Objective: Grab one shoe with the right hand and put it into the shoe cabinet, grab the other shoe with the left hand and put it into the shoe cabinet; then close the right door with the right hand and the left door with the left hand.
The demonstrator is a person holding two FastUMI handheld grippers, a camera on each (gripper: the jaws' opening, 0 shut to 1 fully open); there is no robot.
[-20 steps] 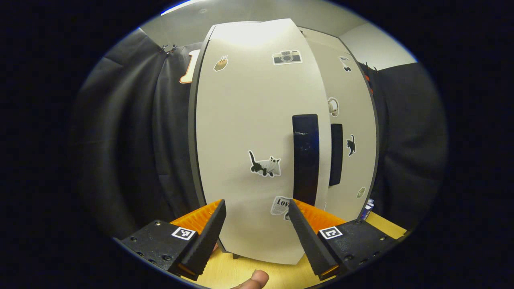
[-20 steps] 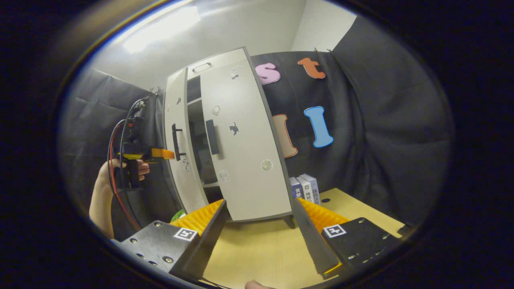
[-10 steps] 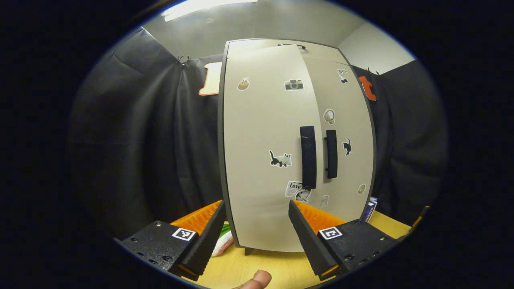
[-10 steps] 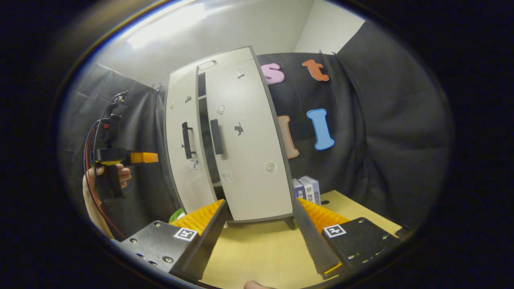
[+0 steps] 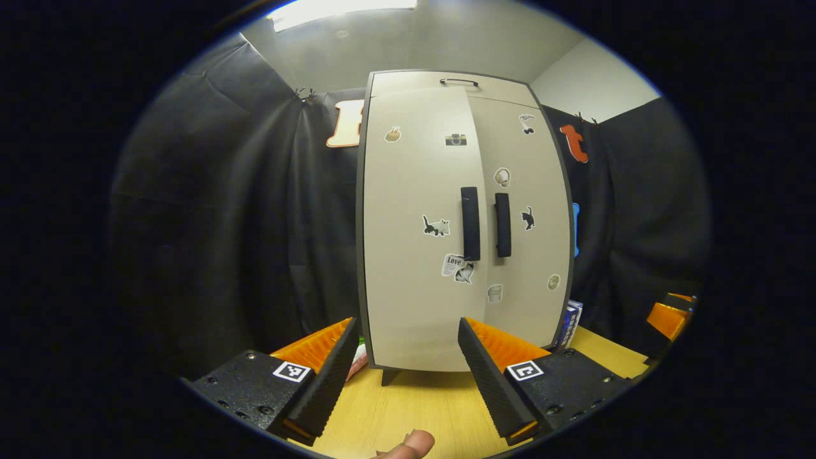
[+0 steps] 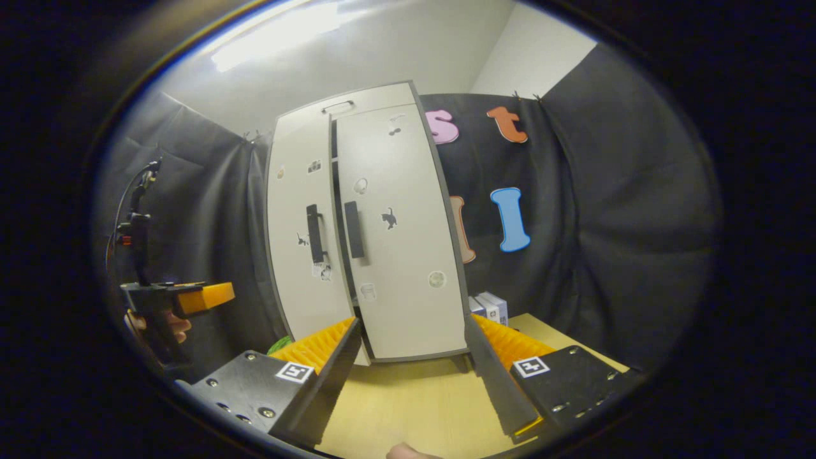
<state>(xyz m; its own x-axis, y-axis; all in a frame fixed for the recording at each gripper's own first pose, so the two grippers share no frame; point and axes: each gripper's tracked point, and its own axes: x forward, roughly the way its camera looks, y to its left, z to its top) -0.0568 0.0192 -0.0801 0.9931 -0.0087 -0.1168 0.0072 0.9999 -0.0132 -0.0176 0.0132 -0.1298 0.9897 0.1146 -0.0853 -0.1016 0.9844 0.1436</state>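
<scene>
Shoe cabinet [image 5: 465, 223] seen ahead of left gripper [image 5: 408, 357], both doors nearly shut, left door [image 6: 299, 223] slightly proud; both left and right gripper [image 6: 411, 363] released, nothing held, clear of cabinet

Setting: staged recording booth, not a lived-in home. Evidence:
- black cloth [image 6: 612, 210] hung as walls on all sides, clipped along its top edge, plain pale room wall [image 6: 510, 57] and ceiling light [image 5: 344, 6] above it;
- small pale cabinet [image 5: 462, 223] with sticker-covered doors standing on a light wooden counter [image 6: 414, 401], as a prop;
- a few books [image 6: 488, 306] upright beside the cabinet;
- cabled hand-held gripper [image 6: 204, 296] held by a hand [image 6: 162, 322] at the left of the right gripper view.
</scene>
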